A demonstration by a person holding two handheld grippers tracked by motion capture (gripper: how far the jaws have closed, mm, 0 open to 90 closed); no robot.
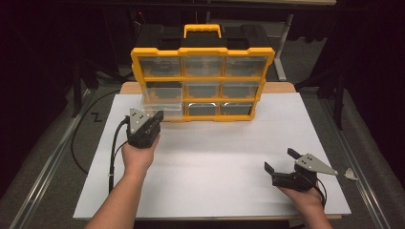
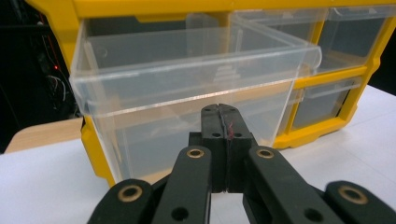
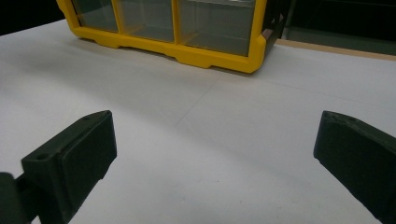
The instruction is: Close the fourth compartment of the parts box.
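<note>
The clear plastic drawer [image 2: 187, 93] sits partly pulled out of the bottom-left slot of the yellow parts organizer [image 1: 203, 71], its front standing proud of the frame while its rear is inside the slot. That half-out position suggests it is being opened or pushed home; which of the two cannot be told. The left hand-held gripper [image 1: 152, 118] is right at the drawer's front, low on its face, with its jaws clenched together and nothing visible between them. Closed like that, they look suited to nudging the drawer front rather than pinching it. The left hand [image 1: 138, 155] holds it with the forearm reaching forward and the tool aimed straight at the cabinet.

The right hand-held gripper [image 1: 282, 167] waits well apart, low over the white worktop [image 1: 215, 162] near its right front corner, jaws spread wide and released, angled toward the organizer.
</note>
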